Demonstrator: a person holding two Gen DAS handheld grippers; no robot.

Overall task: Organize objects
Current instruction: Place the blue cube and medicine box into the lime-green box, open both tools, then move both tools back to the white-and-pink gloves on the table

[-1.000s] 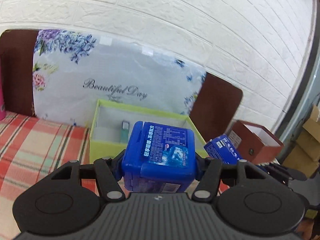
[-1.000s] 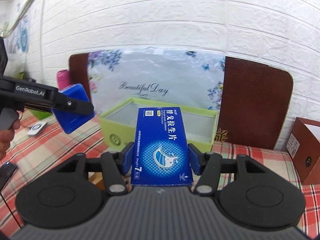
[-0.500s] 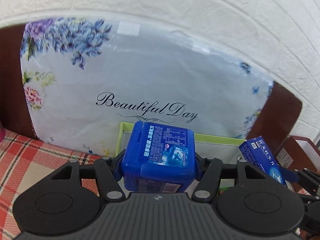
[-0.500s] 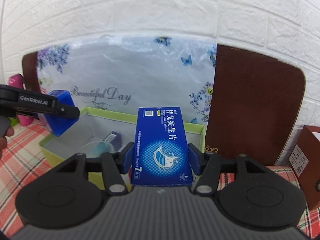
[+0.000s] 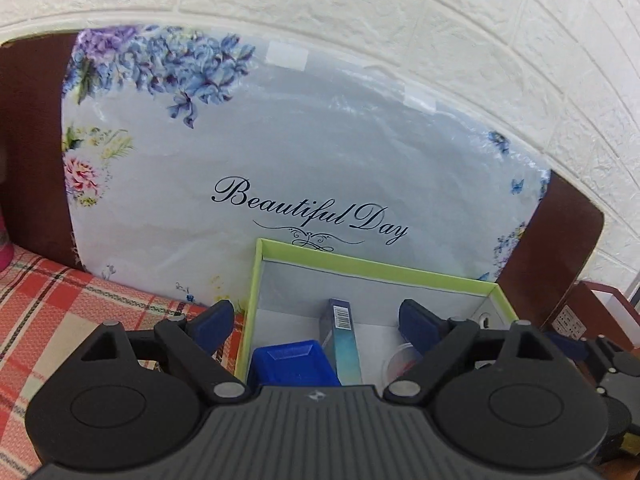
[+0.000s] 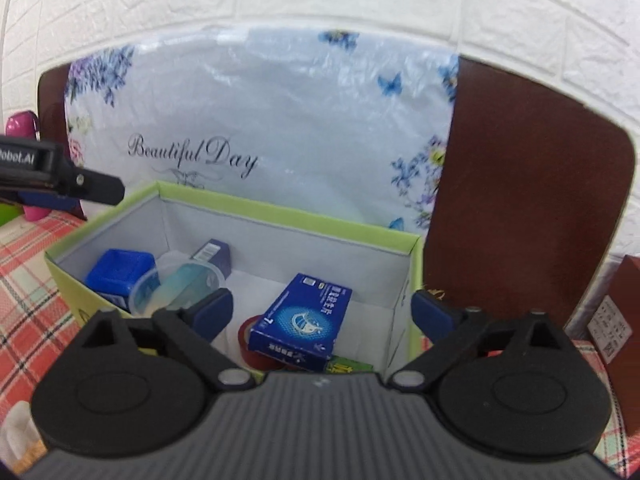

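A green box [image 5: 376, 269] with white inner walls stands on the checked cloth; it also shows in the right wrist view [image 6: 280, 216]. My left gripper [image 5: 316, 322] is open and empty above its left end, over a blue square container [image 5: 294, 362] that lies inside [image 6: 120, 270]. My right gripper [image 6: 322, 314] is open and empty above the right end, over a flat blue medicine box [image 6: 302, 318] lying inside. A slim teal carton [image 5: 342, 336] and a clear plastic cup [image 6: 176, 286] also lie in the box.
A floral "Beautiful Day" board [image 5: 280, 152] and a brown board [image 6: 520, 200] lean on the white brick wall behind the box. A brown box [image 6: 620, 320] stands at right. A pink object [image 6: 20, 128] is at far left. Red tape [image 6: 248, 340] lies in the box.
Both grippers opened and let go: the blue container and the blue medicine box dropped into the green box. Both grippers moved closer over the box.
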